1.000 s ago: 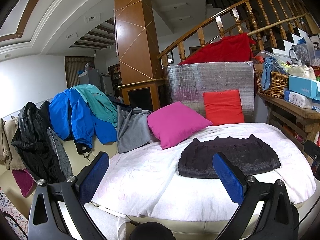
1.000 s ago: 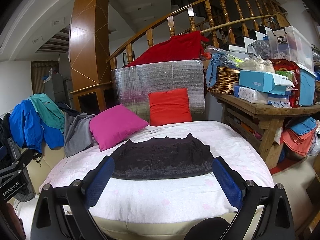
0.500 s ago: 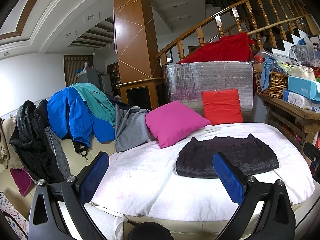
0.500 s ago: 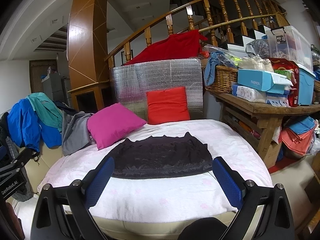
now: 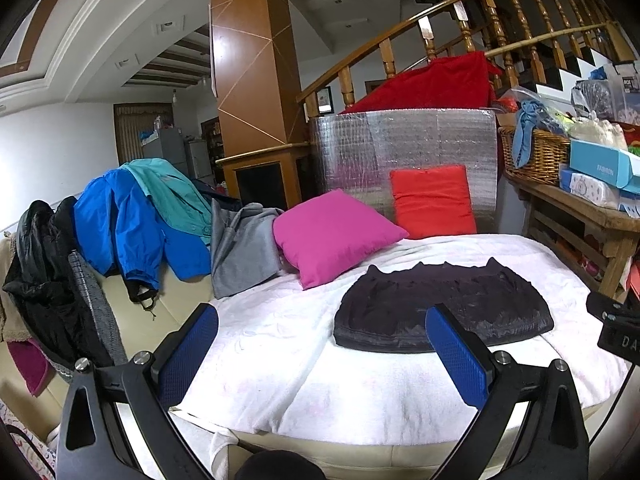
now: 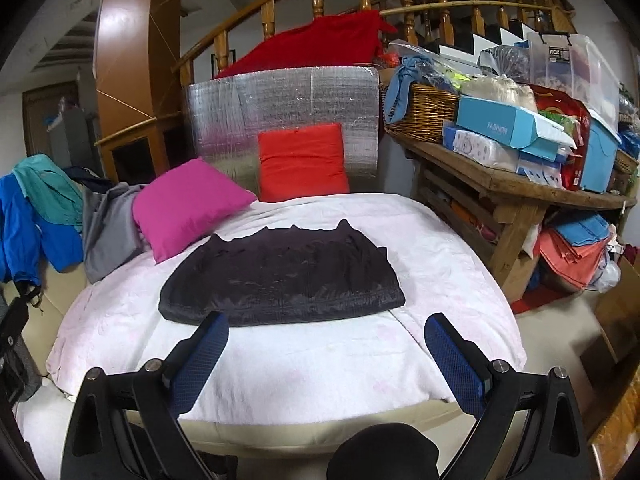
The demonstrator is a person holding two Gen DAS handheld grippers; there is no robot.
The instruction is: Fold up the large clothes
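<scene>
A folded black garment [image 5: 444, 308] [image 6: 280, 276] lies flat on the white bedspread [image 5: 280, 344] [image 6: 304, 356]. My left gripper [image 5: 320, 320] is open, hovering short of the bed's near edge, its right finger overlapping the garment's front hem in the left wrist view. My right gripper [image 6: 326, 322] is open too, just in front of the garment's near edge, with nothing between its blue pads [image 6: 454, 354]. Part of the right gripper's body [image 5: 616, 332] shows at the right edge of the left wrist view.
A pink pillow [image 5: 334, 236] [image 6: 188, 204] and a red pillow [image 5: 432, 200] [image 6: 302, 162] sit at the bed's back. Jackets [image 5: 132, 216] hang piled on the left. A cluttered wooden table [image 6: 504, 184] with a wicker basket [image 6: 420, 114] stands right.
My right gripper has moved forward and tilted down toward the black garment, which now looks larger. The left gripper drifted slightly right. Both stayed open.
</scene>
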